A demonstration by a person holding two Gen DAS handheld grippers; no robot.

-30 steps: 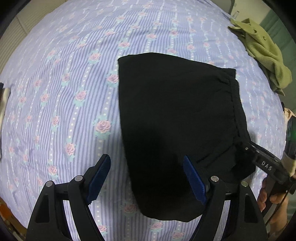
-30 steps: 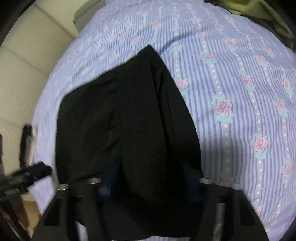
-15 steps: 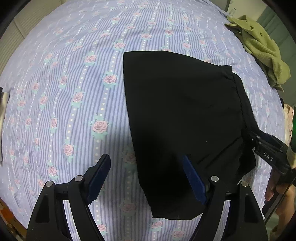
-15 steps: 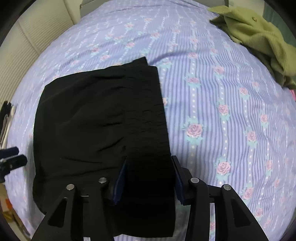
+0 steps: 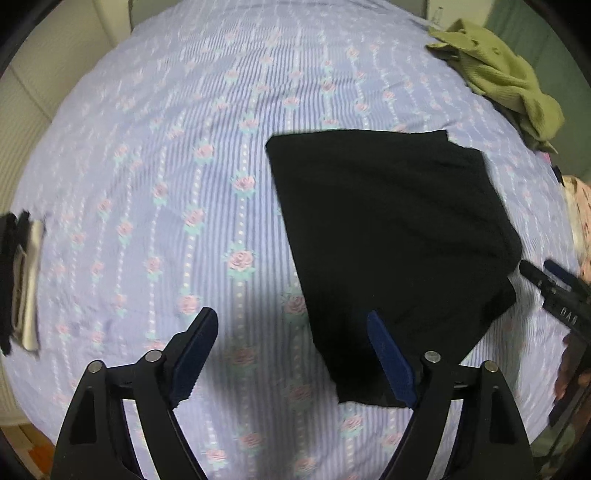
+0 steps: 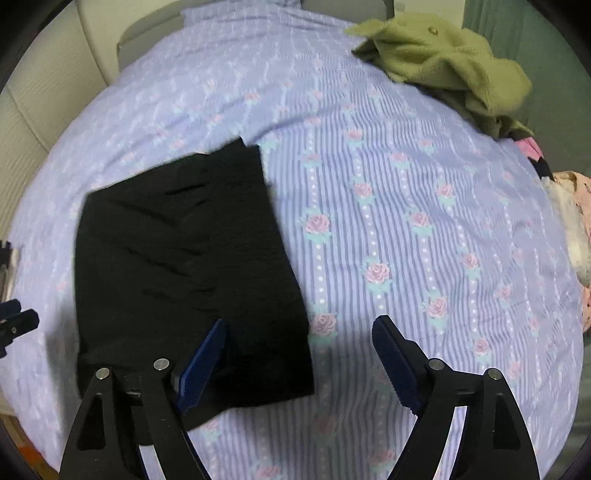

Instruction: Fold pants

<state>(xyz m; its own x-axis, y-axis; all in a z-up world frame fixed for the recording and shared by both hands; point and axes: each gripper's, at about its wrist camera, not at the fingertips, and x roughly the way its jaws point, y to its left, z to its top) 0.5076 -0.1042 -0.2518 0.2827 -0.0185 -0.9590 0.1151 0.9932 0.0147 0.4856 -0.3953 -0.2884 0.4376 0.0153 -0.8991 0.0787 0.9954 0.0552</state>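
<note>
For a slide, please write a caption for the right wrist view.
Open right hand-held gripper, jaws just opened, above folded black pants on floral bedsheet; green garment behind.

The work surface is a bed covered by a lavender striped sheet point(image 6: 424, 206) printed with pink roses and rows of white dots. A crumpled olive-green garment point(image 6: 447, 62) lies at its far right corner. Pink patterned fabric point(image 6: 583, 206) sits at the right edge. A cream padded wall panel point(image 6: 40, 96) borders the far left side. A green curtain point(image 6: 517, 33) hangs beyond the right corner. Lighting is soft and even.
</note>
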